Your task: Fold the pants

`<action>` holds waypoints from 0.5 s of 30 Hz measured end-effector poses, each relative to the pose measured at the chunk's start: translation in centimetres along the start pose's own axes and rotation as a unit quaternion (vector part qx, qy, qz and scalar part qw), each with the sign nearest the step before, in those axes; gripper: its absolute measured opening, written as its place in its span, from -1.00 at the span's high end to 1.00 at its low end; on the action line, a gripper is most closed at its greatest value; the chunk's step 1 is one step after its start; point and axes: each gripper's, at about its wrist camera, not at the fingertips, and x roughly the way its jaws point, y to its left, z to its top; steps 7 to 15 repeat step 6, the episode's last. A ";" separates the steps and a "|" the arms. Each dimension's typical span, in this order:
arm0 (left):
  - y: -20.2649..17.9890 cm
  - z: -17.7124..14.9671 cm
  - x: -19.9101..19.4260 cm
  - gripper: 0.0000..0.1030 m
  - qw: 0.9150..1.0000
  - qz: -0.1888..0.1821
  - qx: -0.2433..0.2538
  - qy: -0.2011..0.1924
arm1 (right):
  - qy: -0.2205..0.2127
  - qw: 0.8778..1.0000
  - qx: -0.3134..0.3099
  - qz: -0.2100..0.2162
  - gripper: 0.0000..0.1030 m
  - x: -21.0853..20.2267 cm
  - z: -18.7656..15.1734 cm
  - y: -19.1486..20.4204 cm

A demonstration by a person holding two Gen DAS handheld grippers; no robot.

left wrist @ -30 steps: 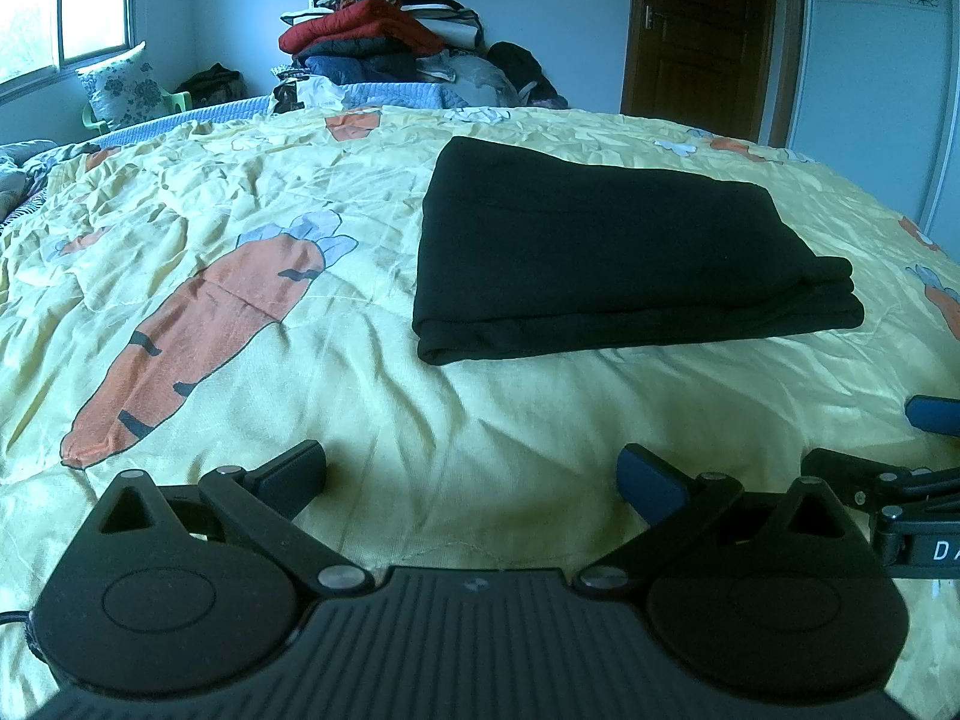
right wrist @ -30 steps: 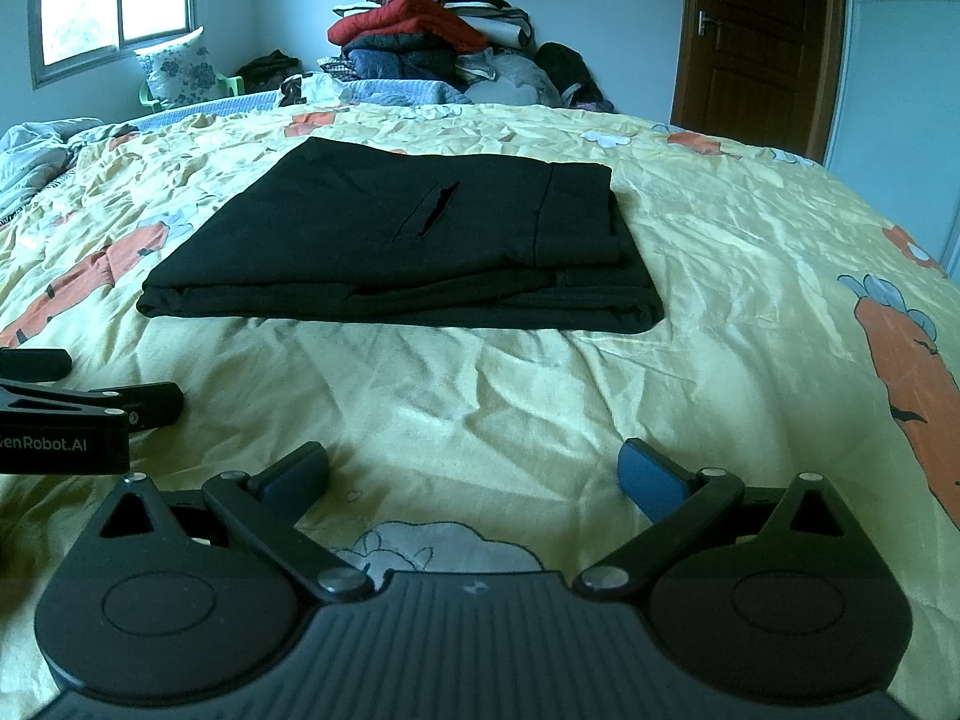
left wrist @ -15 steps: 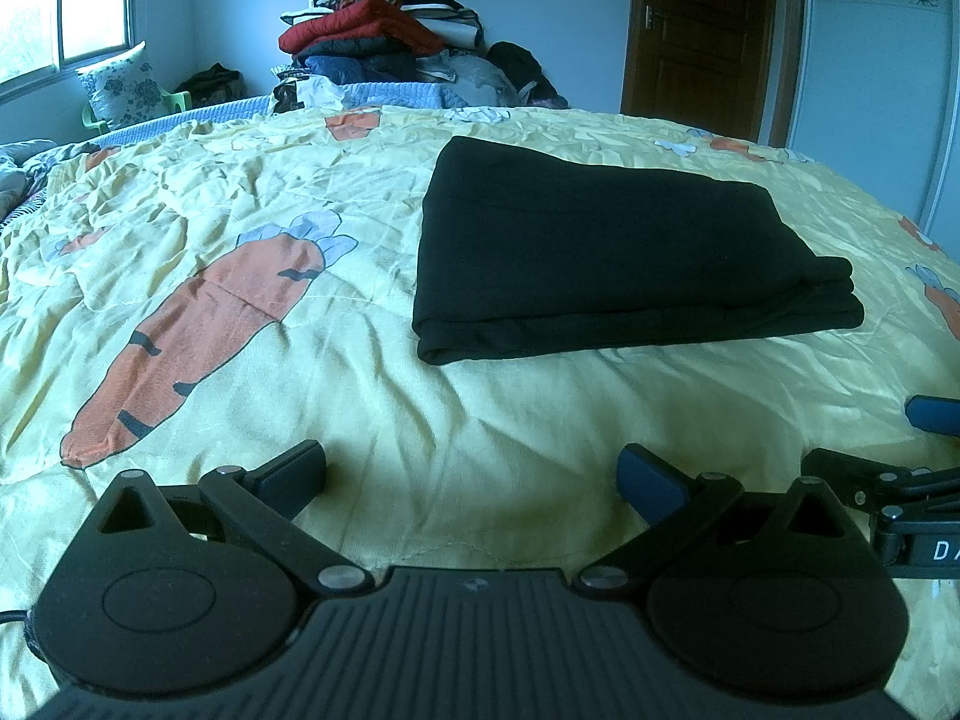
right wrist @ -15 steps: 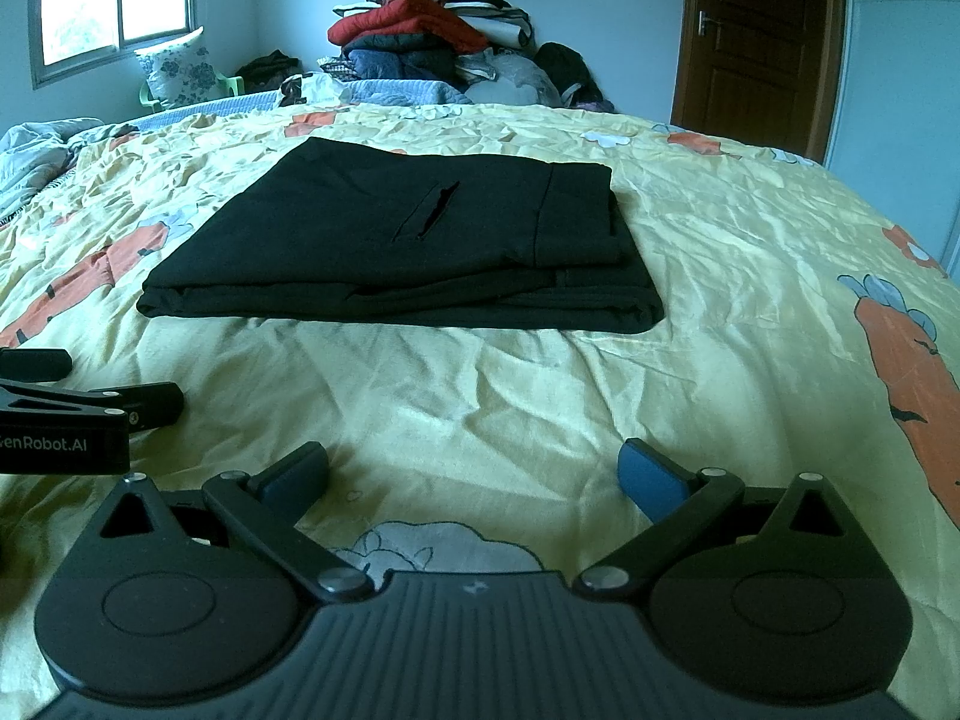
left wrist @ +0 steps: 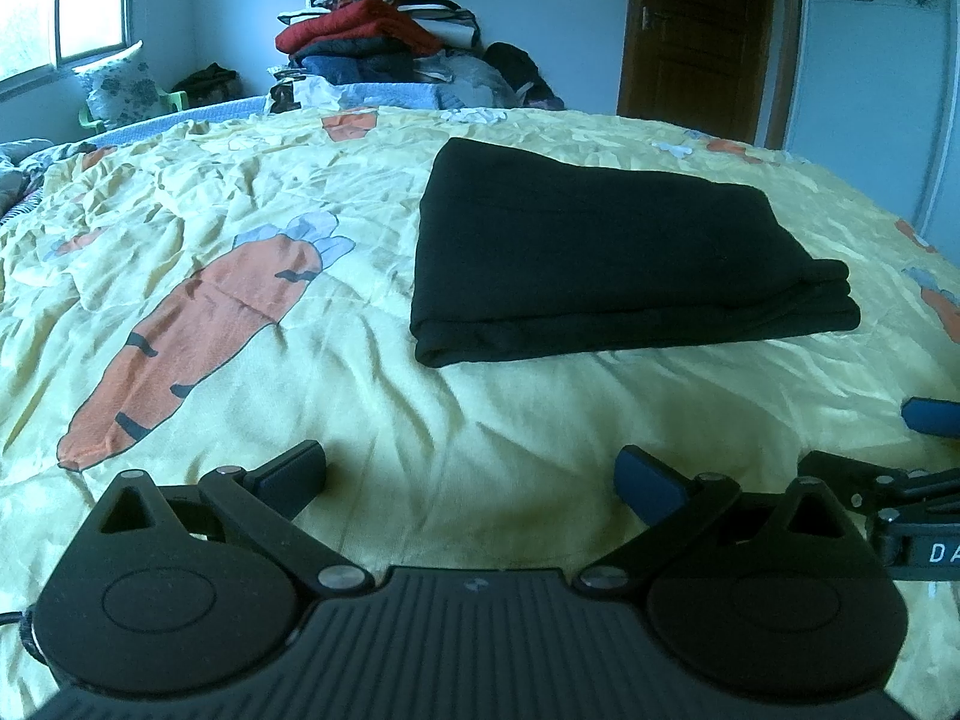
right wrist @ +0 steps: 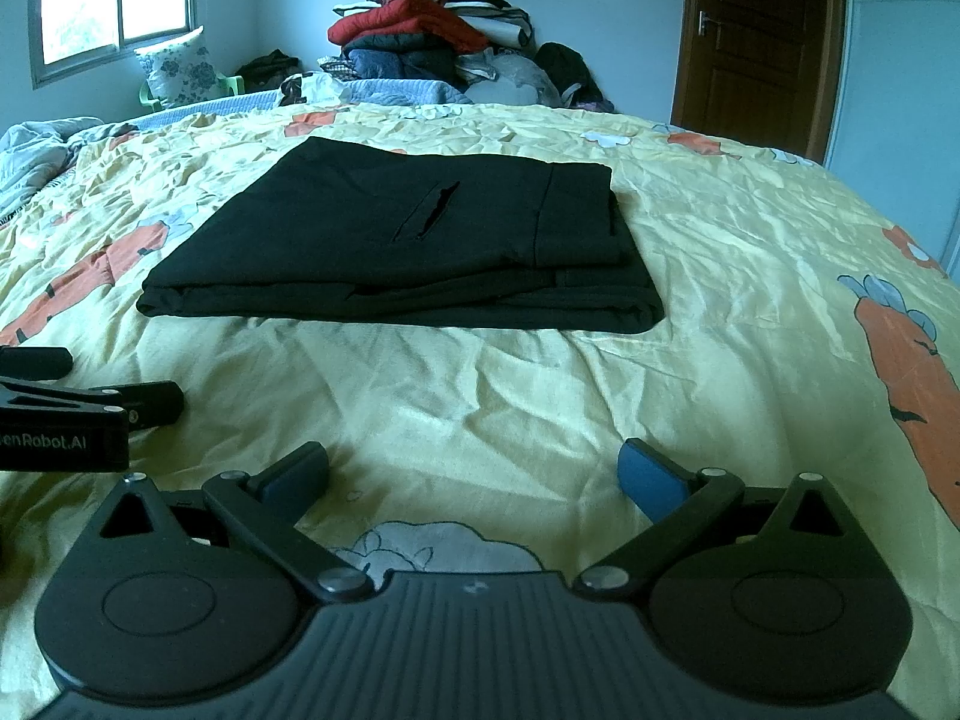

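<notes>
Black pants (left wrist: 606, 258) folded flat on the bed (left wrist: 252, 228)
Left gripper (left wrist: 471, 474) and right gripper (right wrist: 474, 471) both spread wide and empty, low over the carrot-print bedspread, near the pants but apart from them

I find nothing changed from a second ago. The pants (left wrist: 606, 258) have not shifted on the bedspread (left wrist: 300, 192), and their folds and edges sit where they were. My left gripper (left wrist: 471, 471) and right gripper (right wrist: 474, 468) have not moved relative to the pants, and the spread of their fingers is no different. Each gripper shows at the same edge of the other's view.
</notes>
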 end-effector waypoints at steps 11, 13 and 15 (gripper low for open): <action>0.6 0.0 -0.3 -1.00 1.000 -0.002 -0.015 -0.002 | 0.000 1.000 0.000 0.001 -1.00 0.0 0.0 0.0; 0.6 0.0 -0.3 -1.00 1.000 -0.002 -0.015 -0.002 | 0.000 1.000 0.000 0.001 -1.00 0.0 0.0 0.0; 0.6 0.0 -0.3 -1.00 1.000 -0.002 -0.015 -0.002 | 0.000 1.000 0.000 0.001 -1.00 0.0 0.0 0.0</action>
